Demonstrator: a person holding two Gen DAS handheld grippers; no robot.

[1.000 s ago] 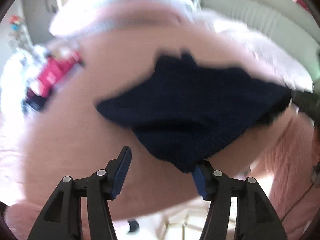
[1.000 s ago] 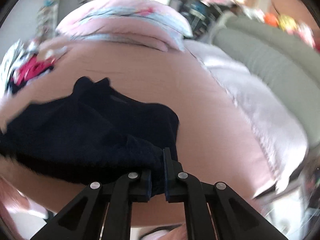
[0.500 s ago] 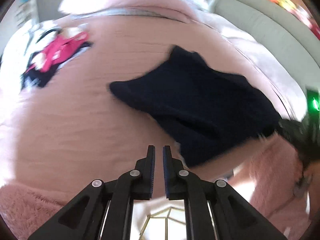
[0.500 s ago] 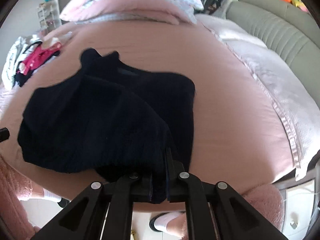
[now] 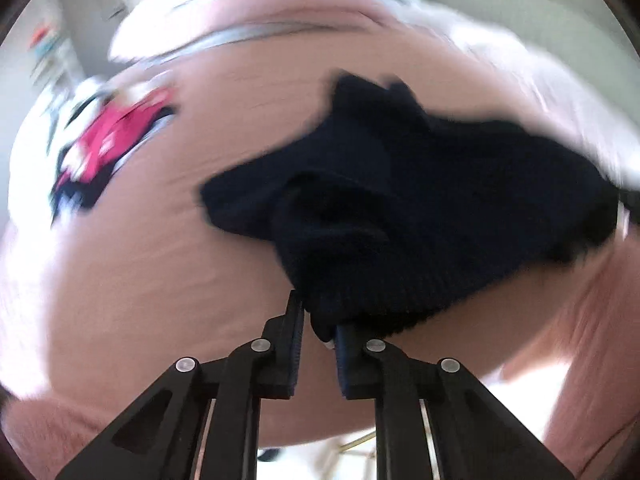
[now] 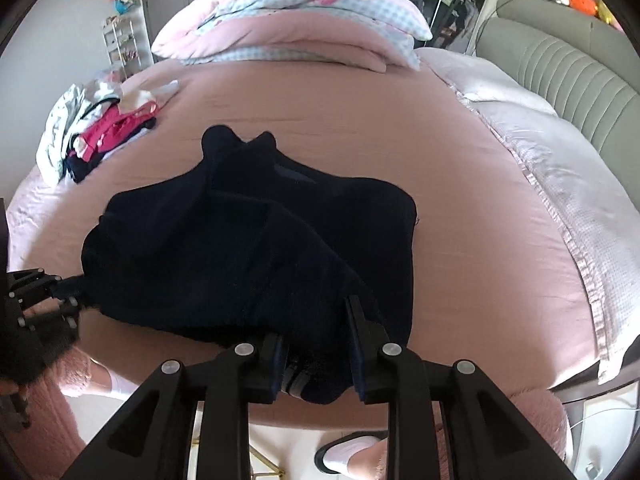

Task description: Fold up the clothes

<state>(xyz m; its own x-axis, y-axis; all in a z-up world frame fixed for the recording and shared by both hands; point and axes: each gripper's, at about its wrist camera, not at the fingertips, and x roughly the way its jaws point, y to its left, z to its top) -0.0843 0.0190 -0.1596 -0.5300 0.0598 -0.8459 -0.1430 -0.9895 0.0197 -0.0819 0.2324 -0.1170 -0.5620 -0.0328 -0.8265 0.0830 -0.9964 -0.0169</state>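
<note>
A dark navy knitted garment (image 6: 256,248) lies partly folded on the pink bed (image 6: 360,120), near its front edge. In the left wrist view, which is blurred, my left gripper (image 5: 318,322) is shut on the garment's (image 5: 400,208) near left hem. It also shows at the left edge of the right wrist view (image 6: 66,286), pinching the garment's left corner. My right gripper (image 6: 318,344) has its jaws parted, with the near right hem bunched between them.
A pile of mixed clothes (image 6: 96,128), red, white and dark, lies at the bed's far left. Stacked pink and checked pillows (image 6: 296,20) sit at the far end. A pale quilt (image 6: 552,168) and grey padded headboard (image 6: 568,76) run along the right. My slippered foot (image 6: 348,452) is below.
My left gripper moved right and closed on the garment's left hem. My right gripper's jaws opened from shut around the right hem.
</note>
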